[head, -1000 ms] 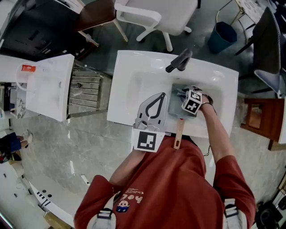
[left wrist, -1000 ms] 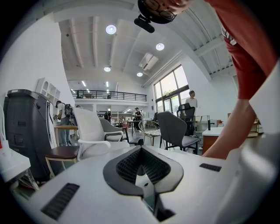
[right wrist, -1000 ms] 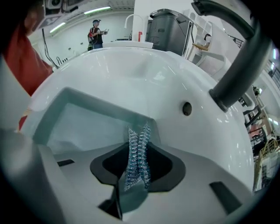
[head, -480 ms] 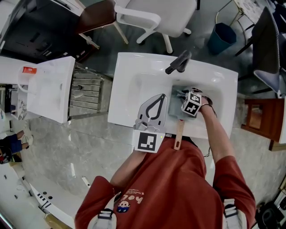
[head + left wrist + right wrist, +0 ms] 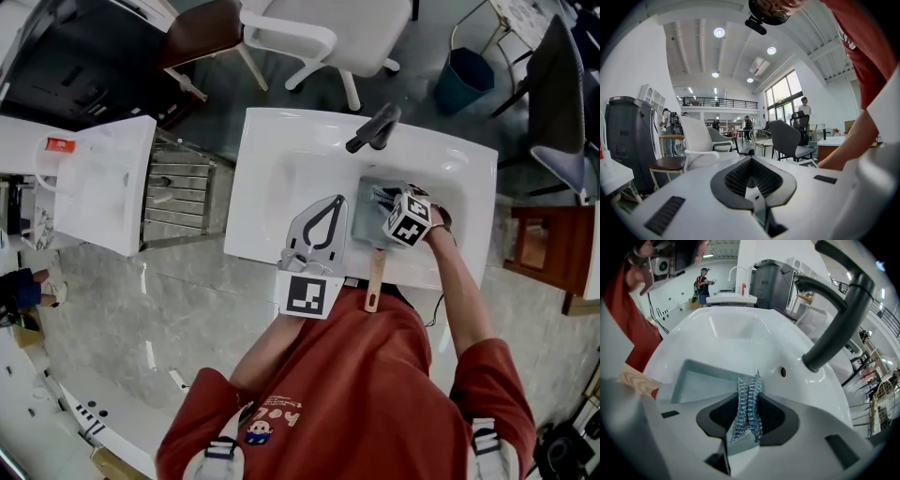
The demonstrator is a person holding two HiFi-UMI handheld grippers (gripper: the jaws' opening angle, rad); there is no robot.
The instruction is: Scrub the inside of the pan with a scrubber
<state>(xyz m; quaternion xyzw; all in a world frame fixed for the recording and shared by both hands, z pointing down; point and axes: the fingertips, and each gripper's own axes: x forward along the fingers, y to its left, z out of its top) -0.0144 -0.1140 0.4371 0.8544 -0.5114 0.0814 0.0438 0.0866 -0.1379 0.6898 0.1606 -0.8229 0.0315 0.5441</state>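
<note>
A person in a red shirt stands at a white sink [image 5: 267,178], seen from above, with a two-jaw tool in each hand. A black tap [image 5: 375,127] sits on the far rim of the sink.

Inside the sink bowl, on its right side, lies a square grey-blue pan [image 5: 367,220]. Its wooden handle [image 5: 374,281] sticks out over the near rim of the sink, toward the person.

The right tool [image 5: 748,411] is over the pan, reaching into the sink from the right. Its jaws pinch a silvery blue mesh scrubber [image 5: 749,390], which stands upright between them. The scrubber points down at the far part of the pan, near the wall closest to the tap. It is not clear whether the scrubber touches the pan. The visible part of the pan's inside is a plain pale surface.

The left tool [image 5: 337,202] rests at the near rim of the sink, just left of the pan and apart from it. Its jaws are pressed together with nothing between them.

On the floor beyond the sink, to the right, stands a blue bin [image 5: 466,77]; what it holds cannot be seen.
</note>
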